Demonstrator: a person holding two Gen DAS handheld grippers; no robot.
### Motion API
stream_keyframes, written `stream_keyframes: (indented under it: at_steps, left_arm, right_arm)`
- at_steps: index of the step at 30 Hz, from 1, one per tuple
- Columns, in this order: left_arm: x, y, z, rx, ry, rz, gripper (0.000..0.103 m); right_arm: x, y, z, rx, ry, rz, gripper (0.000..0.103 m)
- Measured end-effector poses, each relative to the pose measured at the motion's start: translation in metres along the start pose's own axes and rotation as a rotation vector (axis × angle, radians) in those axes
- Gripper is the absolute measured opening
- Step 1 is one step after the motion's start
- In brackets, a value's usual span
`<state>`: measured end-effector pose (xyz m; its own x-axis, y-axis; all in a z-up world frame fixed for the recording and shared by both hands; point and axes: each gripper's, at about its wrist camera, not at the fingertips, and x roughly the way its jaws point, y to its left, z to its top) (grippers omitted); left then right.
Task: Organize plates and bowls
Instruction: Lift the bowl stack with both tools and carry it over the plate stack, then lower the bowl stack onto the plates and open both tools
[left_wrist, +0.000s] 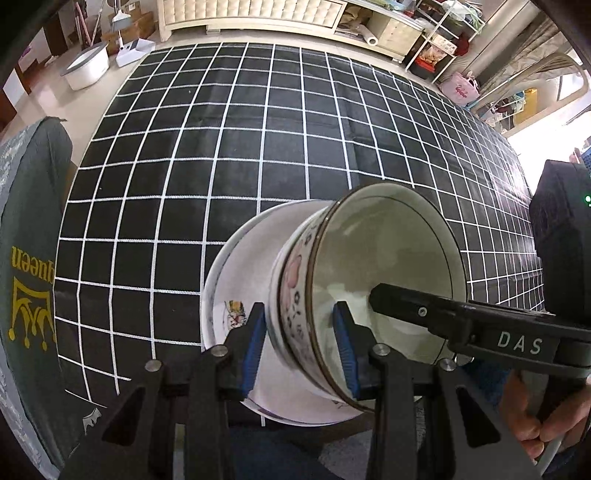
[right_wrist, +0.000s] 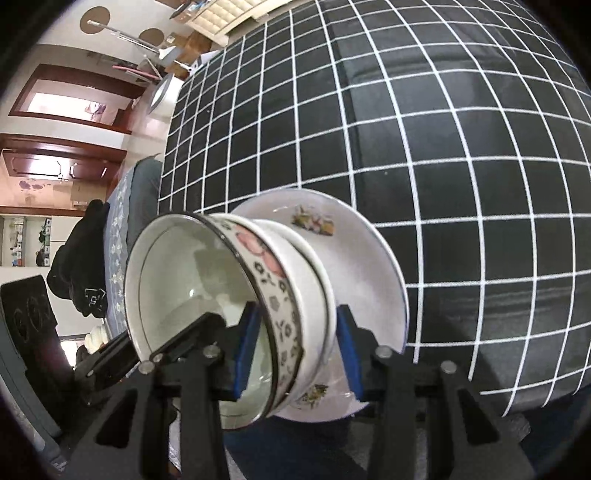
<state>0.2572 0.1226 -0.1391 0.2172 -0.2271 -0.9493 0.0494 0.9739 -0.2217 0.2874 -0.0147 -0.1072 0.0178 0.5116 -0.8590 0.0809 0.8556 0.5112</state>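
Both my left gripper and right gripper clamp the stacked floral-band bowls over the plate, not yet released.

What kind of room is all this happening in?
Most likely a lived-in home, perhaps a bedroom or spare room. A padded cream headboard-like piece stands at the far wall, cluttered wire shelves hold household odds and ends, and brown wooden doors open off it. The work surface wears a black grid-patterned cloth.
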Motion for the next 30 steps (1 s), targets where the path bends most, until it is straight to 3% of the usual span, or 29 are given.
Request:
stream_keyframes:
  at_steps: [20,25,30]
  left_arm:
    - [0.008,0.007,-0.007,-0.034,-0.047,-0.044,0.035]
    - [-0.004,0.004,-0.011,0.007,-0.104,-0.006,0.035]
    - [-0.01,0.006,-0.015,0.016,-0.139,0.066,0.043]
  right_arm:
    - [-0.004,-0.001,-0.008,-0.065,-0.063,-0.058,0.045]
    - [-0.013,0.004,-0.013,-0.136,-0.121,-0.15,0.045]
    - [-0.016,0.01,-0.016,-0.192,-0.156,-0.188,0.045]
